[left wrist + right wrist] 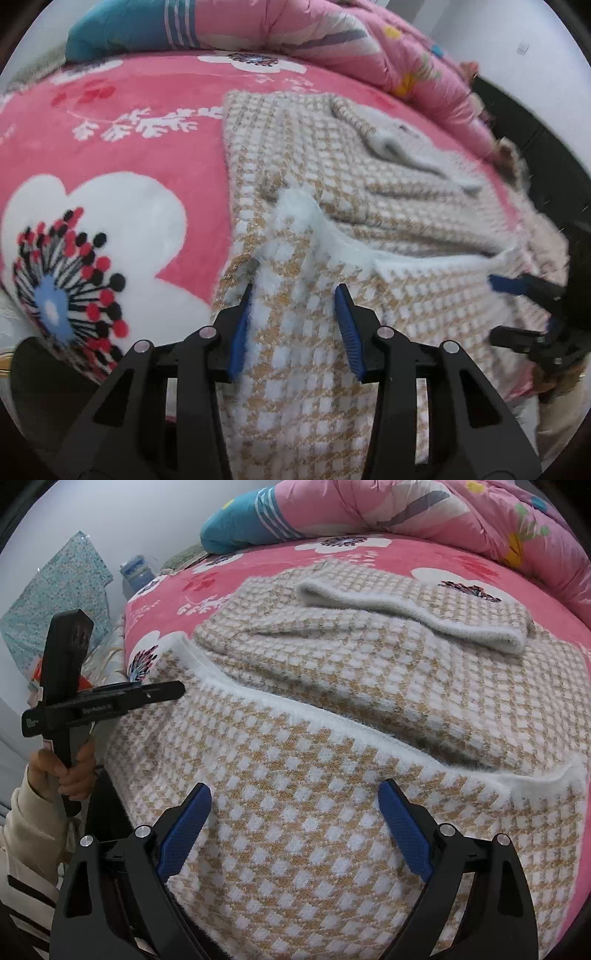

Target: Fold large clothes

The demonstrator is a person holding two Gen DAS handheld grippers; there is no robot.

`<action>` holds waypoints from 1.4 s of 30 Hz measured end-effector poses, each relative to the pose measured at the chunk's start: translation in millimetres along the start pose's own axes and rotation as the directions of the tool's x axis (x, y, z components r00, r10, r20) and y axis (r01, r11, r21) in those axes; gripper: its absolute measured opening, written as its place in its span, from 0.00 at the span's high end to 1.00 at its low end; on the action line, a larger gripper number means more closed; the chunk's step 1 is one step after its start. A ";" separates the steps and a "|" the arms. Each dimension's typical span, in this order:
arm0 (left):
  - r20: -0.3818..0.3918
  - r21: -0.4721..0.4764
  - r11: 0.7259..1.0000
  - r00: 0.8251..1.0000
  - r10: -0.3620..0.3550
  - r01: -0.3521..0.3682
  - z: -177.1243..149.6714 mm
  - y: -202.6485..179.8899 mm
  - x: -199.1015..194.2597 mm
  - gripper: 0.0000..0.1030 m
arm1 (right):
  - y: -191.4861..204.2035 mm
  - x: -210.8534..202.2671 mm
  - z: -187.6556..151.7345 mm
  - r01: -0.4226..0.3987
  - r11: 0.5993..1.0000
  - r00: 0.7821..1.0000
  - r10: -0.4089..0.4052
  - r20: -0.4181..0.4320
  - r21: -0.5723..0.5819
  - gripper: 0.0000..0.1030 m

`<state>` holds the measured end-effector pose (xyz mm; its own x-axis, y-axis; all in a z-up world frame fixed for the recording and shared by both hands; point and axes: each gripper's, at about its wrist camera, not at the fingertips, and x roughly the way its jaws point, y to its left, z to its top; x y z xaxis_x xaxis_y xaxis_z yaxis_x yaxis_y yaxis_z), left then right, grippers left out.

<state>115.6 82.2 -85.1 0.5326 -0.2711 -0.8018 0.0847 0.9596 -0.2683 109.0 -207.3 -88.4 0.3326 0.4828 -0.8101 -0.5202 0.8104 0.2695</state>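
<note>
A large beige-and-white checked knit garment (314, 229) lies on the pink floral bed; it fills the right wrist view (332, 775) too. Its near part hangs over the bed's front edge, with a fuzzy white hem (295, 716) running across it. A sleeve with a grey-white cuff (406, 613) is folded over the far part. My left gripper (295, 291) is open, its blue pads on either side of the cloth near the left end of the hem. My right gripper (295, 794) is open just above the hanging cloth, holding nothing; it also shows at the right of the left wrist view (517, 295).
A pink flowered blanket (110, 147) covers the bed. A pink quilt (332, 33) and a teal pillow (129, 33) are piled at the far edge. In the right wrist view the left hand-held gripper's body (70, 686) is at the left, with patterned cloth (55, 590) on the wall.
</note>
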 end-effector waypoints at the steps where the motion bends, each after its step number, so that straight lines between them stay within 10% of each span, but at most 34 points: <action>1: -0.003 0.016 0.999 0.999 0.033 -0.033 0.2 -5.4 1.4 0.60 | 0.5 -0.1 0.2 0.000 1.000 1.000 0.000 0.000 0.003 0.13; 8: 0.003 0.071 0.984 0.986 0.164 -0.164 -0.8 -24.3 2.4 0.59 | 0.0 -15.5 0.3 0.002 0.999 1.000 -0.003 0.021 0.038 0.13; 24: 0.025 0.136 0.949 0.959 0.282 -0.283 -5.8 -43.2 4.2 0.59 | -96.6 -103.6 -35.0 0.259 0.935 0.952 -0.289 0.099 0.242 0.13; 42: 0.026 0.146 0.941 0.952 0.304 -0.305 -8.0 -48.5 3.9 0.58 | -135.3 -85.9 -52.0 0.153 0.932 0.987 -0.163 0.004 0.329 0.54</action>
<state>106.9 34.0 -79.4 0.5549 0.0360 -0.8311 0.0403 0.9967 0.0700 109.9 -375.7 -82.4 0.4166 0.3454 -0.8409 -0.1747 0.9382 0.2988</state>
